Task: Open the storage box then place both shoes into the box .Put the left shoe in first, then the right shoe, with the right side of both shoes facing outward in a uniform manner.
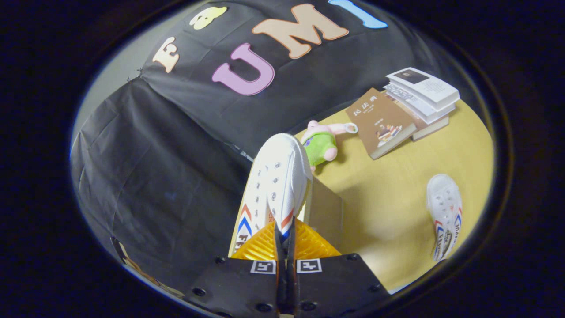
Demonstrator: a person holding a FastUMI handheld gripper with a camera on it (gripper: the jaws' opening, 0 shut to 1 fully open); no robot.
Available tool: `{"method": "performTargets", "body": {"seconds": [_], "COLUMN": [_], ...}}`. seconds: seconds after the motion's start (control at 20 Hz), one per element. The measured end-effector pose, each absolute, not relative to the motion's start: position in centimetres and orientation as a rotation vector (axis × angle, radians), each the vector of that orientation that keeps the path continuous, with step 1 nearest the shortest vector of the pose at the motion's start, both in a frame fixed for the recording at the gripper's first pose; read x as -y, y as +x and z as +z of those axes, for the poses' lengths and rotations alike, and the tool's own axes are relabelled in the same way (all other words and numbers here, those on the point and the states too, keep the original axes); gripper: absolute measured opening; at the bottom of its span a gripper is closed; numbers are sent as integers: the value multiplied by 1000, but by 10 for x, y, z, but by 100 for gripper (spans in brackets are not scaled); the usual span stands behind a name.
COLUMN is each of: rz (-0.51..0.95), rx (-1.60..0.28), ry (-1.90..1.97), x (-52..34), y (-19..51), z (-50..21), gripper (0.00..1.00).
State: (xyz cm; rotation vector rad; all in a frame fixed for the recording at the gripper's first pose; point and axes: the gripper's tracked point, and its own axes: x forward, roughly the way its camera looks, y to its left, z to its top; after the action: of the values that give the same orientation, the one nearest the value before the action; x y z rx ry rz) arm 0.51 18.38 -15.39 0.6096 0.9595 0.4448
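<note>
Gripper view looks down along the gripper (pixel 286 236), whose orange fingers (pixel 260 245) are pressed nearly together on the rear edge of a white canvas shoe (pixel 276 181), pinching it so it hangs out ahead of them, toe pointing away. That thin-edge pinch likely keeps the shoe level and its side stripes readable for orienting it. The shoe is held above the edge of the wooden table (pixel 388 207), with what may be the storage box wall (pixel 324 212) just beside and below it, though I cannot tell that for certain. The second shoe (pixel 445 214) lies well apart on the table. Beyond are a plush toy (pixel 324 143) and stacked books (pixel 399 112). The gripper tilts steeply downward.
</note>
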Motion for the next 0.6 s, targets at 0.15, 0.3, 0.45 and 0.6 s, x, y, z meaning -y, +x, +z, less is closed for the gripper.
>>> {"method": "performTargets", "body": {"seconds": [0.15,0.3,0.45,0.6], "rz": [485,515,498,463], "rx": [-991,-1029,-1080,-1123], "ry": [580,545,500,439], "x": [-217,-249,-271,-286], "y": [-3,-13,-19,-23], "z": [-163,-175,-198,-219], "gripper": [4,4,4,4]}}
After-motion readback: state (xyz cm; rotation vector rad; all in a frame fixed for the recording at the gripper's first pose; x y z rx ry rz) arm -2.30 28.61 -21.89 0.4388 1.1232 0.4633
